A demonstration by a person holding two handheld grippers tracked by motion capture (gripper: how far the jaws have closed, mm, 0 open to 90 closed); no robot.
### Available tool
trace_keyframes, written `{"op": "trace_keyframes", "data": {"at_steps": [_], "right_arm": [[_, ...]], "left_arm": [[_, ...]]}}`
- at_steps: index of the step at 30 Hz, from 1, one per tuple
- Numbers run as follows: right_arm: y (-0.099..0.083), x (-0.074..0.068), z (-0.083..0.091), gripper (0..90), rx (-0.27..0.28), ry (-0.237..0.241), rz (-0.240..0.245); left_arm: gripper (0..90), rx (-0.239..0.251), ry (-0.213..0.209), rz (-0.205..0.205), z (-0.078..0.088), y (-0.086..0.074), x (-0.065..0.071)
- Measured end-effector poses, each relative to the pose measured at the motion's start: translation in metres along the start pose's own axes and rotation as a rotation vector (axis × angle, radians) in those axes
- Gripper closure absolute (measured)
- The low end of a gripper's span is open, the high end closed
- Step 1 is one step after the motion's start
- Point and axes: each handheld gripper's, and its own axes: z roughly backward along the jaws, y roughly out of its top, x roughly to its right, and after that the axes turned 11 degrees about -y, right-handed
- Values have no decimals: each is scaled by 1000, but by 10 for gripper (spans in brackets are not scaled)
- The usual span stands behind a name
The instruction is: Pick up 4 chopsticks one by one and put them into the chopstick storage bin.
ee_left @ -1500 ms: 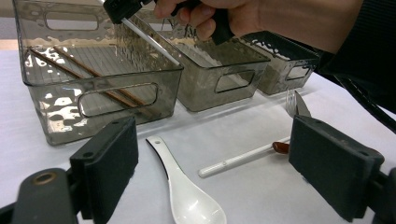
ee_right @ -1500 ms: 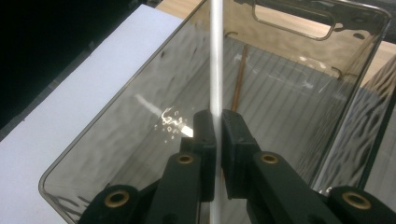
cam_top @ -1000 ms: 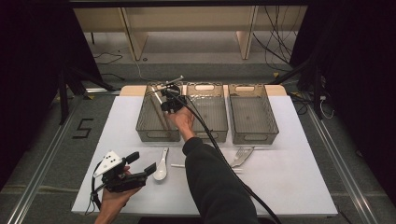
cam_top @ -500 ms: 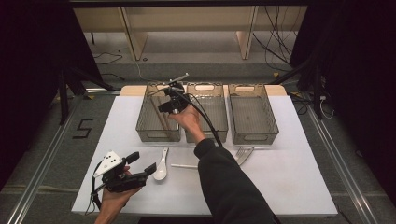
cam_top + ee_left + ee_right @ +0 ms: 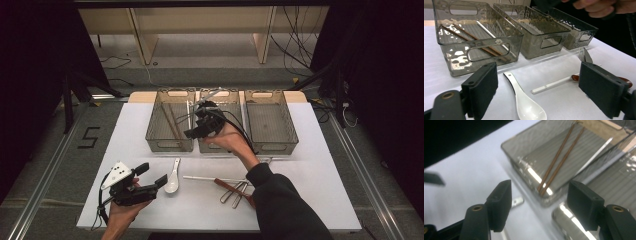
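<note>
Chopsticks, two brown ones, lie side by side along the floor of the left bin, the leftmost of three clear bins set in a row at the far side of the white surface. A white stick lies in the same bin near its right wall, apart from the brown pair.

Above the near end of the middle bin hangs the right claw, held in the person's right hand. Its jaws have just been opening and now stand wide apart with nothing between them. The right gripper view looks down past those spread jaws onto the brown chopsticks and the white stick in the left bin. The right bin sits just beside the middle one.

At the near left corner of the surface the left claw rests in the person's left hand, released, jaws wide and holding nothing. Just in front of it lies a white spoon, bowl toward the person; the left gripper view shows this spoon between the two black jaws but untouched. To the right of the spoon lie a white chopstick, a dark red spoon and a fork, close together and partly under the right sleeve.
</note>
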Motion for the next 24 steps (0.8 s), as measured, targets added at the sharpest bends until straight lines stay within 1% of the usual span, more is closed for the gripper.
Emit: {"op": "trace_keyframes", "data": {"at_steps": [6, 9, 11, 13, 15, 19, 21, 23, 24], "right_arm": [[-26, 5, 16, 352, -34, -3, 32], [-38, 7, 19, 344, -52, 3, 47], [-47, 8, 21, 340, -65, -2, 60], [-54, 8, 24, 340, -83, -8, 56], [-62, 9, 24, 340, -93, -10, 72], [-76, 6, 25, 338, -136, -15, 93], [-83, 6, 25, 338, -144, -11, 98], [-89, 5, 25, 338, -166, -11, 95], [-92, 6, 24, 338, -171, -14, 106]], "left_arm": [[155, -2, 2, -3, 0, 0, 0], [155, -4, 4, -3, 0, 0, 0], [155, -4, 4, -3, 0, 0, -1], [155, -4, 5, -4, 0, 0, 0], [155, -4, 5, -4, 0, 0, 0], [155, -5, 5, -6, 0, 0, 0], [155, -6, 5, -6, 0, 0, 0], [155, -8, 7, -7, -1, 0, 0], [155, -8, 7, -7, -1, 0, 0]]}}
